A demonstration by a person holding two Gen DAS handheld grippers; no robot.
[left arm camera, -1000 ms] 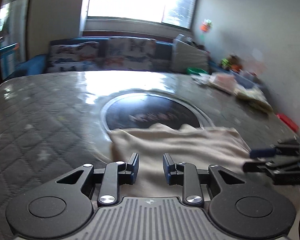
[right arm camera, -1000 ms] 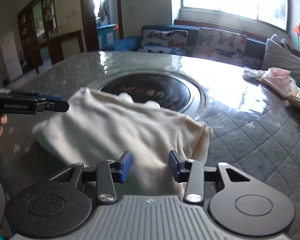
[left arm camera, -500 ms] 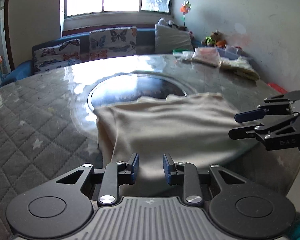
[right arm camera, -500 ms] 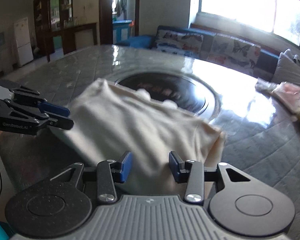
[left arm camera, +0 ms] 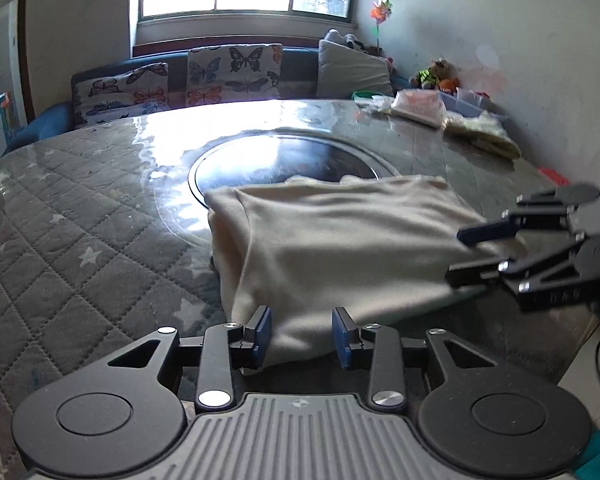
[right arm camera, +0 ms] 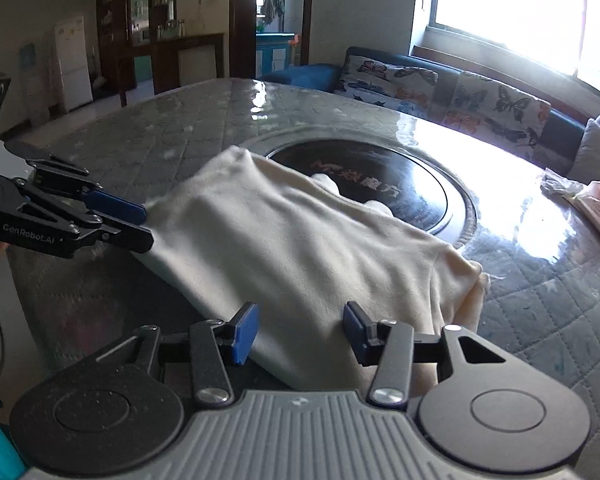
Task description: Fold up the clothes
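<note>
A cream garment (left arm camera: pixel 332 240) lies folded on the quilted table, its far edge over the dark round inset; it also shows in the right wrist view (right arm camera: pixel 300 256). My left gripper (left arm camera: pixel 301 334) is open, its fingers either side of the garment's near edge, which hangs over the table's front. My right gripper (right arm camera: pixel 299 332) is open at the garment's near right edge. From the left wrist view the right gripper (left arm camera: pixel 466 254) shows at the garment's right end. From the right wrist view the left gripper (right arm camera: pixel 146 226) shows at its left end.
The grey quilted table (left arm camera: pixel 72 248) has a glossy cover and a black round inset (right arm camera: pixel 400 188). Bags and packets (left arm camera: pixel 420 108) lie at its far right. A sofa with butterfly cushions (left arm camera: pixel 204 76) stands behind under the window. A wall is on the right.
Both grippers have drawn back toward the table's front edge and opened a little wider. The garment's near edge now hangs over the table front.
</note>
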